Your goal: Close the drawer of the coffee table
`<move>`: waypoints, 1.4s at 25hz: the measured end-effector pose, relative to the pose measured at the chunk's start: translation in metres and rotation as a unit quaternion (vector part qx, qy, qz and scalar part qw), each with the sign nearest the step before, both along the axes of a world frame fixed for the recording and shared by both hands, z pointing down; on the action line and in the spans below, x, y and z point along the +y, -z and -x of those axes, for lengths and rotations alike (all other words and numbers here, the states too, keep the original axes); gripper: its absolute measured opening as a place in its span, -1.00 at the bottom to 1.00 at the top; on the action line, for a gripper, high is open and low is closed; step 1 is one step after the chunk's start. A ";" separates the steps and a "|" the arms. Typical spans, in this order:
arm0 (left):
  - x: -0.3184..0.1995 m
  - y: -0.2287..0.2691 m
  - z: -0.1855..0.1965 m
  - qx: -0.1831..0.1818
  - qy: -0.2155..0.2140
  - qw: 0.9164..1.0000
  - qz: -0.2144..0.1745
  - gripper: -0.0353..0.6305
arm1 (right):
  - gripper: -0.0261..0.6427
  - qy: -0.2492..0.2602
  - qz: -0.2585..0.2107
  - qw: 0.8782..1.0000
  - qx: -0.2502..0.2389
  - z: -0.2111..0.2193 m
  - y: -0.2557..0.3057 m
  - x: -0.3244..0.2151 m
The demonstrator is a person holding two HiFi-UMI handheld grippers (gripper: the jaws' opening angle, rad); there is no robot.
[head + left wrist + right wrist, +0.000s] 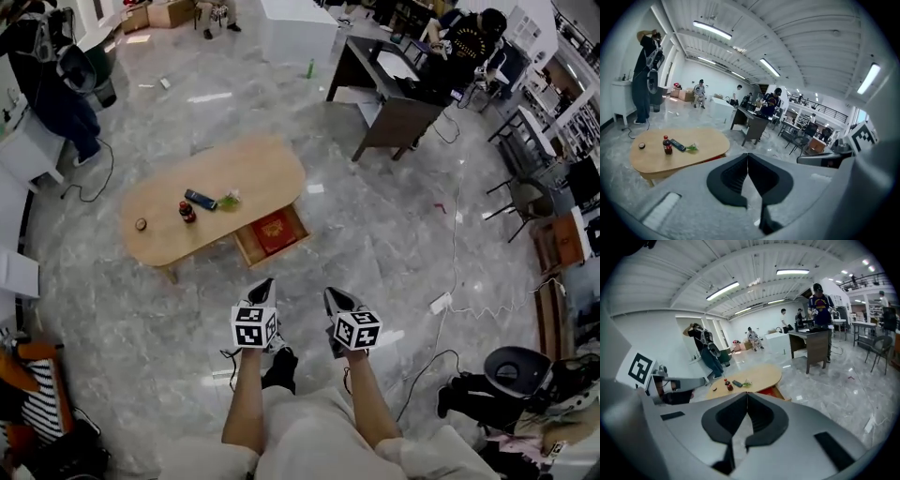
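Observation:
An oval wooden coffee table (239,173) stands on the marble floor ahead of me. Its drawer (273,234) is pulled out at the near right side, with a red flat thing lying inside. On the tabletop are a small dark bottle (187,212), a remote (200,199) and a green wrapper (230,198). My left gripper (264,287) and right gripper (336,298) hover side by side, short of the drawer and apart from it. Both are shut with nothing between the jaws. The left gripper view shows the table (703,147) ahead of the left gripper (747,154), and the right gripper view shows the table (759,376) beyond the right gripper (747,393).
A dark desk (394,103) with a person beside it stands far right. Another person (56,94) stands at the far left. Cables and a power strip (441,303) lie on the floor to the right. A black chair (511,370) is at lower right.

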State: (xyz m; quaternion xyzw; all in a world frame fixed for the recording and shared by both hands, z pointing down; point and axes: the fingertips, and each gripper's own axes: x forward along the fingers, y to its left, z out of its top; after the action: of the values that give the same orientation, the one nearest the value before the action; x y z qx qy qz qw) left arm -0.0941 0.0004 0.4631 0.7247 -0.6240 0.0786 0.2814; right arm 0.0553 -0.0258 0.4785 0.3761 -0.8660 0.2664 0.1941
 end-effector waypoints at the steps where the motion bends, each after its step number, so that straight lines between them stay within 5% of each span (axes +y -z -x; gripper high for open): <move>1: -0.009 -0.002 0.002 0.010 0.011 1.000 0.000 -0.87 | -0.88 0.015 0.001 1.000 0.012 0.003 -0.001 -0.007; 10: -0.080 -0.016 0.049 0.059 0.128 0.990 -0.015 -0.86 | -0.88 0.113 0.000 0.992 0.058 0.038 -0.008 -0.081; 19: -0.073 -0.032 0.083 0.086 0.191 0.978 -0.023 -0.87 | -0.88 0.104 0.032 0.993 0.040 0.051 -0.032 -0.117; 28: -0.067 -0.036 0.076 0.066 0.244 0.967 -0.016 -0.87 | -0.88 0.132 0.053 0.990 -0.017 0.022 -0.041 -0.164; 35: -0.073 -0.012 0.032 0.057 0.348 0.935 -0.045 -0.87 | -0.88 0.200 0.022 0.979 -0.021 -0.025 -0.034 -0.216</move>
State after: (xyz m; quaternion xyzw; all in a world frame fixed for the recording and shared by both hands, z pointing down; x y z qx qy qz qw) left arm -0.1259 -0.0729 0.4749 0.4774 -0.8230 -0.0942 0.2930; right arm 0.0798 -0.2416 0.5126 0.1852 -0.9217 0.2486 0.2334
